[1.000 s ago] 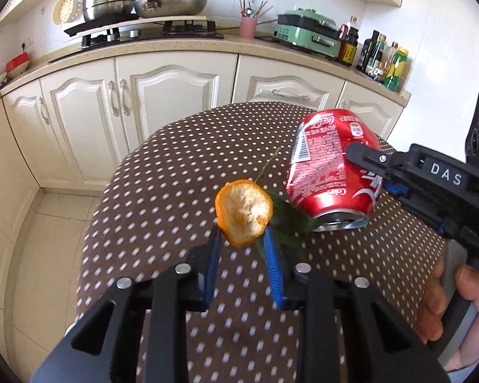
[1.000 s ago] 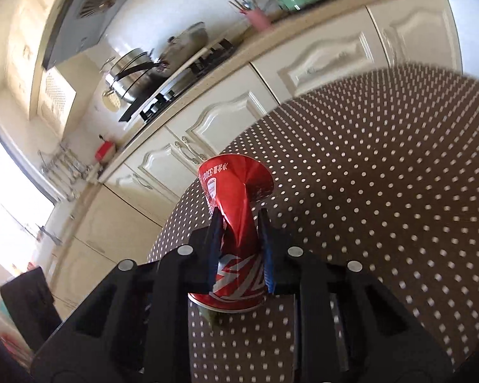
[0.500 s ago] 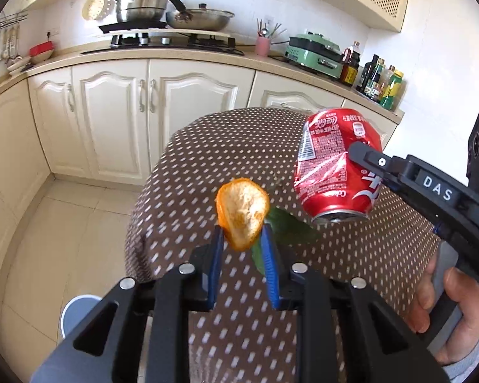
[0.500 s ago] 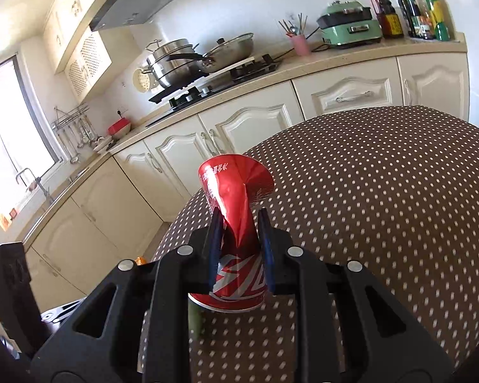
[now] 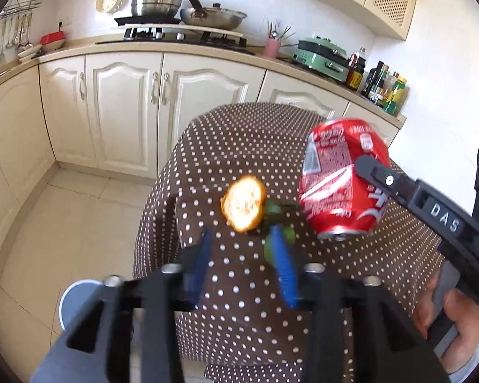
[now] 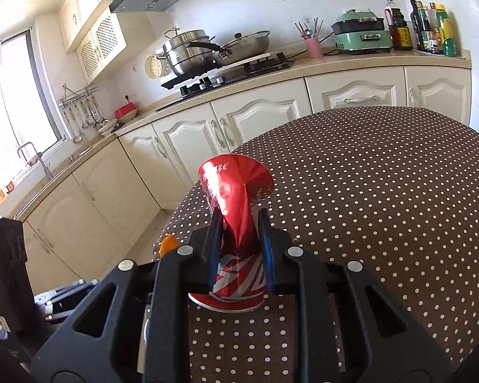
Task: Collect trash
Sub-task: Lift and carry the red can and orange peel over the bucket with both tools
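Over the round counter with the brown white-dotted cloth [image 5: 239, 134], both tools hang in the air, each with trash at its tip. Cream cabinets, a stove with steel pots and a green appliance sit behind, all untouched.

Crushed red aluminium soda can [image 5: 341, 182]: clamped mid-body by the right gripper [image 6: 239, 239], blue fingers [image 6: 214, 249] pressed into the dented waist, can clear of the cloth. Writing on it is white script, likely Coca-Cola, plus small print too blurred to read. White letters "DAS" show on the right tool's black arm.

Orange citrus peel with green leaf and stem [image 5: 244, 202]: just ahead of the left gripper [image 5: 242, 245], whose blue fingers stand fairly wide apart. Motion blur here, so hard to tell if the right-hand finger touches the leaf; the peel looks unheld, possibly dropping.

Pale round rim [image 5: 76, 300] on the floor, low left, may be a bin, only an edge shows.

Risks: peel lands on cloth or floor instead of the bin, because the fingers are spread over the counter edge. Can could slip or twist out, since the dented wall gives a thin, slick hold. The two tools are near each other and could knock.
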`<act>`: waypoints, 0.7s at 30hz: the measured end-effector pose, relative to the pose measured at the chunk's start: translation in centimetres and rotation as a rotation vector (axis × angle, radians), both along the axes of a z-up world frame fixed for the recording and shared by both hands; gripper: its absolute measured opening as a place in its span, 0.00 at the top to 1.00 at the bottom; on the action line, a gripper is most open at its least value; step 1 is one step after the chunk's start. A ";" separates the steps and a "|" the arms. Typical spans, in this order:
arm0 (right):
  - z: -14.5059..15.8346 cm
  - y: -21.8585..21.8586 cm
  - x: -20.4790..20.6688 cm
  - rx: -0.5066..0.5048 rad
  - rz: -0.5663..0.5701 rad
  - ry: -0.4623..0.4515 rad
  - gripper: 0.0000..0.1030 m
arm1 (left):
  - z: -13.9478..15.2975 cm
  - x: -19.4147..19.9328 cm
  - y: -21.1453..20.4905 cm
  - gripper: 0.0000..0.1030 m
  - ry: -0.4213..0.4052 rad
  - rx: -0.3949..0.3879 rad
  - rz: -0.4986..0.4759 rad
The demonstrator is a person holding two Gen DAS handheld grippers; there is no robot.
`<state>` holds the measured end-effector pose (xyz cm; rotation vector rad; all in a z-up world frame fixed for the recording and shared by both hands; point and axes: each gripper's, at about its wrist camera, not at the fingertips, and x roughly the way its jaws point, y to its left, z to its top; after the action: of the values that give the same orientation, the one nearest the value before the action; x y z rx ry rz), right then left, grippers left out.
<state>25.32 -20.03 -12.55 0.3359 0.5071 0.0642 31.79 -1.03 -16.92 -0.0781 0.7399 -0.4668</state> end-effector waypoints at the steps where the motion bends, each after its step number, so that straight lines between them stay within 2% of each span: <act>1: 0.0 0.0 0.0 -0.001 0.000 -0.001 0.78 | 0.0 0.1 -0.2 0.60 -0.003 0.002 -0.007; 9: -0.3 -0.3 0.5 0.025 0.014 0.021 0.78 | -0.6 2.8 -3.1 0.61 0.011 0.045 -0.006; 10: -0.3 -0.2 0.6 0.025 0.017 0.026 0.78 | -0.8 3.1 -3.4 0.82 0.016 0.049 -0.009; 11: -0.3 -0.2 0.7 0.023 0.022 0.031 0.78 | -0.8 3.4 -3.6 0.85 0.023 0.052 -0.011; 15: 0.0 0.3 0.9 0.007 0.033 0.029 0.78 | -0.6 3.0 -3.1 0.87 -0.005 0.045 0.001; 21: 0.9 2.9 1.0 -0.020 0.080 0.001 0.78 | -0.2 2.0 1.1 0.88 -0.011 -0.004 0.068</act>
<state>26.31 -17.11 -11.62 0.2959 0.5221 0.1362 33.79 0.06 -17.13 -0.1036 0.7232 -0.4033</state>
